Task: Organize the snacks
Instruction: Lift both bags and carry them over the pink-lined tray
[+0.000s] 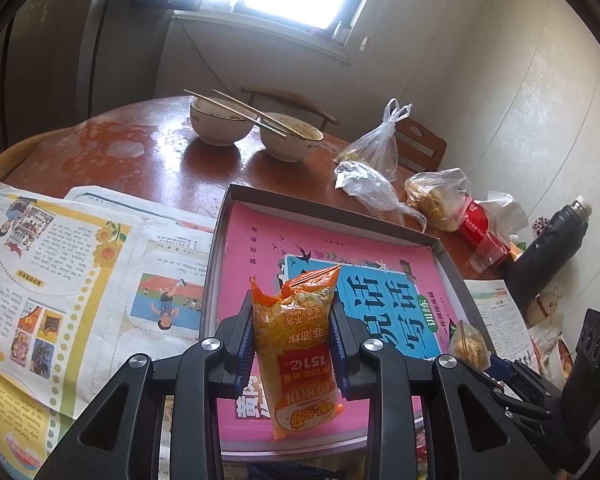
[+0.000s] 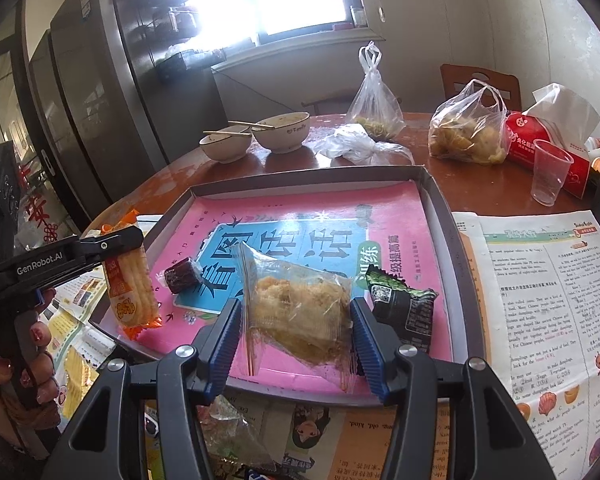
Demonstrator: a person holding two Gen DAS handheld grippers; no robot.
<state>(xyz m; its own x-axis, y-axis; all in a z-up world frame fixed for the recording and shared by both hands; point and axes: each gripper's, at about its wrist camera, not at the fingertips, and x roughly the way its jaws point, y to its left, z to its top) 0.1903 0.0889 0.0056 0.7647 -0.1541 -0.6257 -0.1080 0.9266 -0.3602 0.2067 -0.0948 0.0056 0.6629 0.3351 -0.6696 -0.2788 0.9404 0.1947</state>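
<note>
Left tool (image 1: 294, 344), orange snack pack (image 1: 300, 344) lengthwise, upright

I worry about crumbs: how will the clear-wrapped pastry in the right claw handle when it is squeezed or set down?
The clear-wrapped pastry looks flaky, so a hard squeeze probably crumbles it. Its thin wrapper is crinkled and glossy, likely floppy and a bit slippery against the right claw. Flat-sided, it should lie still in the tray.
</note>
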